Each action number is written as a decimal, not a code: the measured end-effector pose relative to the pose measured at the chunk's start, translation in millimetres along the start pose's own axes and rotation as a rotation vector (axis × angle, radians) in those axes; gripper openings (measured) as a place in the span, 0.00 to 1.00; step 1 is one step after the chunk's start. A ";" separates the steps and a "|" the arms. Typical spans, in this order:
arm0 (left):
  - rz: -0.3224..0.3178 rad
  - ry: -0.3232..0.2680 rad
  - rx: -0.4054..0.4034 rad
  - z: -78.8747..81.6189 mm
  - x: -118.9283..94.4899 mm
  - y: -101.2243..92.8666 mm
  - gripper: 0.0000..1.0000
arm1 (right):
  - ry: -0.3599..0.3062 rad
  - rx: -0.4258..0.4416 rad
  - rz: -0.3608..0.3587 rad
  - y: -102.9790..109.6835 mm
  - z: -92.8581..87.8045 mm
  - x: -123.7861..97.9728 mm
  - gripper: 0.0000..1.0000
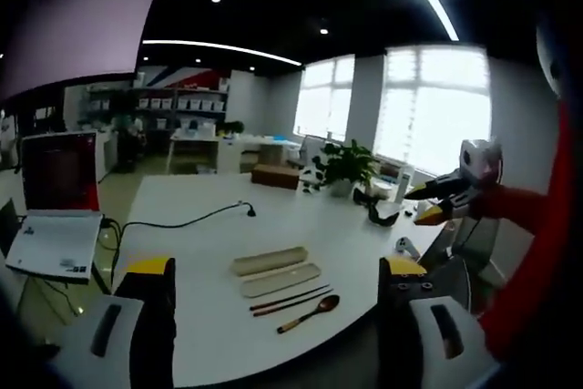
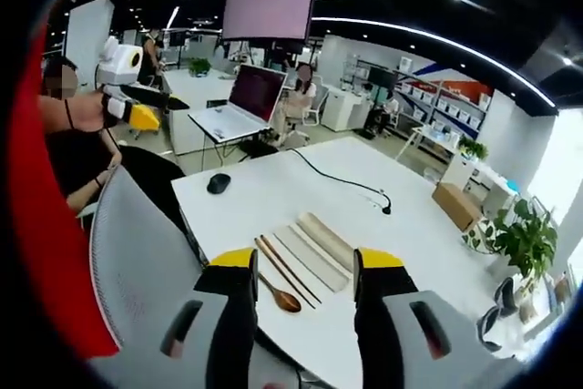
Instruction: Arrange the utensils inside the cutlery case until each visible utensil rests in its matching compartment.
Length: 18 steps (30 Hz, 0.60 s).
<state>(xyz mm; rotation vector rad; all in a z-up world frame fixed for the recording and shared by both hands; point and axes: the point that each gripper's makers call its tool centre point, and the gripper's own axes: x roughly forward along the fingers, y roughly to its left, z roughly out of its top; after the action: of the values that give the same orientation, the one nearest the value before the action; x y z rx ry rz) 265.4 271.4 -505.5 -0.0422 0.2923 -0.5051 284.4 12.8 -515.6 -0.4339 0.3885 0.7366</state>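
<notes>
Left gripper (image 1: 273, 293) and right gripper (image 2: 301, 289): jaws apart, holding nothing. Spoon (image 2: 276, 292) and chopsticks (image 2: 287, 271) lie beside the open cutlery case (image 2: 319, 243) on the white table (image 2: 273, 189).

Counts on the white counter (image 1: 209, 316):
- 1 wooden spoon (image 1: 310, 313)
- 2 chopsticks (image 1: 290, 300), lying side by side
- 2 beige case halves: tray (image 1: 269, 261) and lid (image 1: 281, 280)
- 1 black cable (image 1: 182, 221)
- 1 mouse (image 2: 219, 183)
- 1 cardboard box (image 1: 276, 176)
- 1 potted plant (image 1: 344, 167)
- 1 open laptop (image 1: 60, 202), on a separate stand beside the counter
- 1 large screen (image 2: 270, 0) overhead
- 1 grey mesh chair (image 2: 146, 271)
- 2 grippers: left gripper (image 1: 278, 293), right gripper (image 2: 303, 266)
</notes>
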 end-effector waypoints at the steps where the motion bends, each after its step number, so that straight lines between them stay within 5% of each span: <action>1: -0.002 0.005 0.005 -1.3 0.2 1.7 0.94 | 0.004 -0.005 -0.006 -1.6 0.1 2.5 0.39; 9: -0.025 0.024 0.050 -4.1 1.0 12.3 0.94 | 0.040 -0.030 -0.009 -11.5 8.1 16.5 0.32; 12: 0.003 -0.018 0.030 4.1 3.8 15.4 0.95 | 0.021 -0.036 -0.007 -15.4 12.7 18.9 0.27; 18: -0.072 0.008 0.046 2.0 20.5 6.1 0.96 | 0.026 -0.001 0.002 -7.5 13.1 25.1 0.30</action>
<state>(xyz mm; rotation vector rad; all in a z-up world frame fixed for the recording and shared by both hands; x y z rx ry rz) 286.0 266.8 -509.8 -0.0056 0.2878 -0.5830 309.1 28.4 -514.8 -0.4440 0.4129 0.7338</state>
